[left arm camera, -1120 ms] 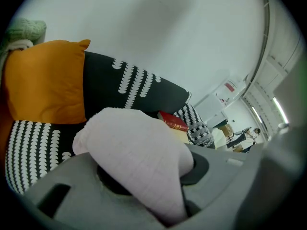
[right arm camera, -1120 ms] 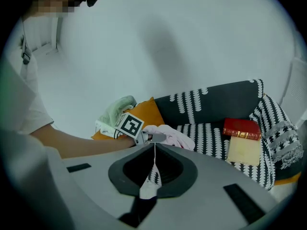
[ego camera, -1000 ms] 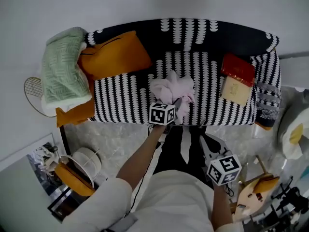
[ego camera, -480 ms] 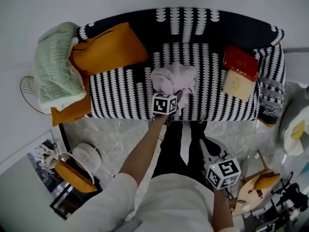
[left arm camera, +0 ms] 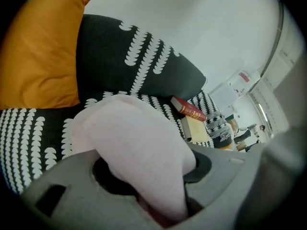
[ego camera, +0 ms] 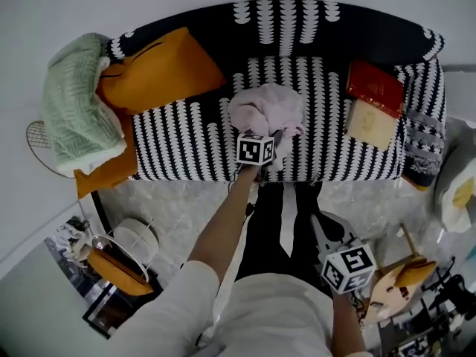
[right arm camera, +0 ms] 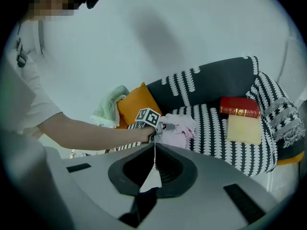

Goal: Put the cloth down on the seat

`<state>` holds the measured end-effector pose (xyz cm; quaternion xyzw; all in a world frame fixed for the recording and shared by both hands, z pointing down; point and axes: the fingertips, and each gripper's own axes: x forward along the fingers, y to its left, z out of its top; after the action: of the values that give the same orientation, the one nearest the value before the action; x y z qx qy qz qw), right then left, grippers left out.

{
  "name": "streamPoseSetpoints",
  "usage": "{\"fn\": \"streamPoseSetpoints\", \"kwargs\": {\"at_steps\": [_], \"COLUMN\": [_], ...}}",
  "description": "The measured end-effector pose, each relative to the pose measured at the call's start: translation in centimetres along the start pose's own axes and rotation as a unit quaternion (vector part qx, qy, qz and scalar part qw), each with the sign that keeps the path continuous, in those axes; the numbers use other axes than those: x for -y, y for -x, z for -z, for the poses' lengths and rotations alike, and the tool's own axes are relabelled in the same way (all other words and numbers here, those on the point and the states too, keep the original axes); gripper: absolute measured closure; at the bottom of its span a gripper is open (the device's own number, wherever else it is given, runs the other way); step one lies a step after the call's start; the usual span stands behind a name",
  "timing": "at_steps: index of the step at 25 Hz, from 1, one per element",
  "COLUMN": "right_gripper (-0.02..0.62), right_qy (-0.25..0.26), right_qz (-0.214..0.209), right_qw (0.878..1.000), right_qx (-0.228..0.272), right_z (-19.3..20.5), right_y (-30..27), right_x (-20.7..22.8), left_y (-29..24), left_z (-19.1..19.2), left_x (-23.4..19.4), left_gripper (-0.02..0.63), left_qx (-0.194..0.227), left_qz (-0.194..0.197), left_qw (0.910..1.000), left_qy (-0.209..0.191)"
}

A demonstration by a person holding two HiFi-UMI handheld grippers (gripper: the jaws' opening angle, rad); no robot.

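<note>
The pink cloth [ego camera: 266, 108] sits in a loose bunch on the middle of the sofa seat [ego camera: 186, 140], between the backrest and the front edge. The left tool [ego camera: 274, 146] reaches down to it from the front of the sofa and points steeply downward. In the left gripper view a fold of the cloth runs down into the gap between the jaws and touches both sides. The jaws have just been opening, but they still pinch that fold. The right tool [right arm camera: 154, 152] hangs low by the person's right side, well apart from the sofa. Its jaws are closed together with nothing between them.

An orange cushion [ego camera: 160, 69] leans at the left end of the seat. A green blanket [ego camera: 71, 110] is draped over the armrest just beside it. At the right end a red book [ego camera: 375, 86] lies touching a pale book [ego camera: 372, 121], both well apart from the cloth.
</note>
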<state>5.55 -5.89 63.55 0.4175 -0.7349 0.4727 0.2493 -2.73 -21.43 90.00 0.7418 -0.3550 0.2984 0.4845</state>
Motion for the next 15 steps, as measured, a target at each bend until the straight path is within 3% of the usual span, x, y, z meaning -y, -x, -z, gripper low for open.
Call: {"fn": "streamPoseSetpoints", "kwargs": {"at_steps": [6,12,15], "right_gripper": [0.584,0.584,0.586], "right_qy": [-0.006,-0.005,-0.001], "right_qz": [0.006,0.004,-0.001], "right_qw": [1.000,1.000,1.000], "right_qx": [-0.011,-0.004,-0.002], "right_z": [1.1,1.0,0.8], "right_y": [-0.3,-0.2,-0.3], "right_x": [0.4,-0.1,-0.6], "left_y": [-1.5,-0.8,-0.1], "left_z": [2.6,2.8,3.2], "left_x": [-2.4,-2.2,-1.7], "left_gripper": [0.385,0.313,0.261], "left_qx": [-0.070,-0.063,-0.069], "left_qz": [-0.050,-0.022,-0.013], "left_qw": [0.9960,0.9977,0.9975], "left_qy": [-0.024,0.013,0.010]}}
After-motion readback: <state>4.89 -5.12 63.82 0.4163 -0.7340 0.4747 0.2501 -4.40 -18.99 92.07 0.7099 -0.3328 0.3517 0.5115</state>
